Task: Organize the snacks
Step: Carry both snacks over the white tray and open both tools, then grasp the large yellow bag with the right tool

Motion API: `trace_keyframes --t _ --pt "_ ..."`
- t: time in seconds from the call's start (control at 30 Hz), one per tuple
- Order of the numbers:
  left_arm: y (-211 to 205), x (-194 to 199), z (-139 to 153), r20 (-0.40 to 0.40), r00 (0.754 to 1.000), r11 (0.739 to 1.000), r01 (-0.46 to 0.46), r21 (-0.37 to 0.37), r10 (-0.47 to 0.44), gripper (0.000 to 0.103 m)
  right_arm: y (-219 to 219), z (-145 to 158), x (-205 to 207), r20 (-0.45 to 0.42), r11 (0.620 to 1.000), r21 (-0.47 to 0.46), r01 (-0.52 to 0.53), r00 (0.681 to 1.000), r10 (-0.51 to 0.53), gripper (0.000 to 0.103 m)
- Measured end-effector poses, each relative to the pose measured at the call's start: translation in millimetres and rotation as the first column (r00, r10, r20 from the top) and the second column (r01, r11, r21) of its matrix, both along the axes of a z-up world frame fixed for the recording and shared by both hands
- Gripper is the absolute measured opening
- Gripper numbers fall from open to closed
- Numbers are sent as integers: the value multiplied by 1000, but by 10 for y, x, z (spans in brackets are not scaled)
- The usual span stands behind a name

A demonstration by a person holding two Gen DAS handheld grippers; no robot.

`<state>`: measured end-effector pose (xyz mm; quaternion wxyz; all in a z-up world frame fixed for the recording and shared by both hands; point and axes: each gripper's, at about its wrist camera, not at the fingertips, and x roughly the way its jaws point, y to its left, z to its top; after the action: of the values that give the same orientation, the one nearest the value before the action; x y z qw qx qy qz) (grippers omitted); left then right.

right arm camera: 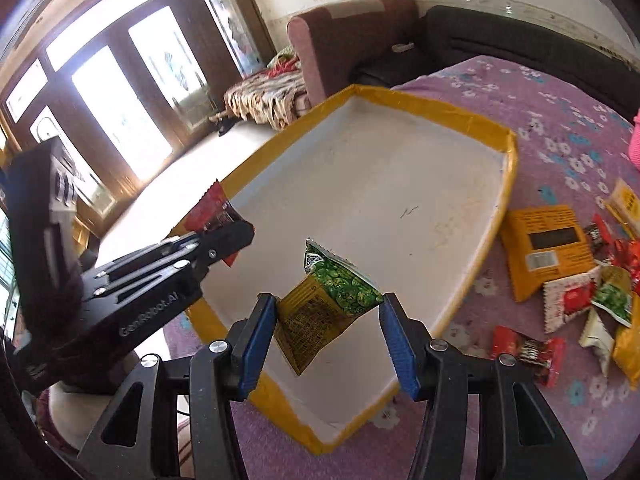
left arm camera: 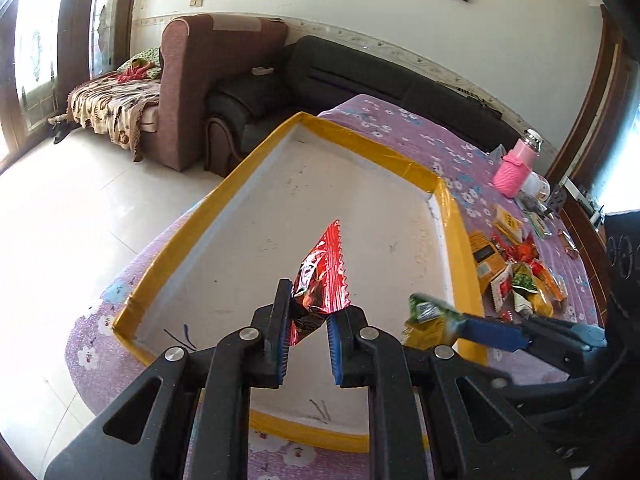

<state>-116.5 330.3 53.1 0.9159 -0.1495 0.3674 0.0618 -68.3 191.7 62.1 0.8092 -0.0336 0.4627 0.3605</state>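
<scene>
A shallow white tray with a yellow taped rim [left arm camera: 256, 152] [right arm camera: 436, 102] lies on the purple flowered cloth. Over its near part my left gripper [left arm camera: 308, 312] [right arm camera: 234, 236] is shut on a shiny red snack packet [left arm camera: 324, 272] [right arm camera: 210, 210], held upright above the tray floor. My right gripper [right arm camera: 328, 308] [left arm camera: 448, 318] is shut on a green and yellow snack packet [right arm camera: 332, 300] [left arm camera: 428, 314], also above the tray, at its right side. A heap of loose snack packets [left arm camera: 516, 272] [right arm camera: 580, 284] lies on the cloth to the right of the tray.
A pink bottle [left arm camera: 516, 164] and small items stand at the far right of the cloth. Brown and black sofas [left arm camera: 224, 80] sit behind the table. Pale tiled floor [left arm camera: 80, 208] lies to the left, past the table's edge.
</scene>
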Motion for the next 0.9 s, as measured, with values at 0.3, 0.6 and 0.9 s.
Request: trace_keyframes --t 0.3,0.6,0.9 --pt "40 -23 48 -4 1000 999 -28 31 28 17 171 -193 15 -29 999 -30 -14 999 13 59" --pt "-157 -76 199 -30 998 993 -56 108 59 47 -72 -1 -2 -8 999 34 12 1000 -12 59" --pt "-541 -136 387 -6 999 993 42 107 -42 53 -867 229 0 29 984 115 139 989 -144 60"
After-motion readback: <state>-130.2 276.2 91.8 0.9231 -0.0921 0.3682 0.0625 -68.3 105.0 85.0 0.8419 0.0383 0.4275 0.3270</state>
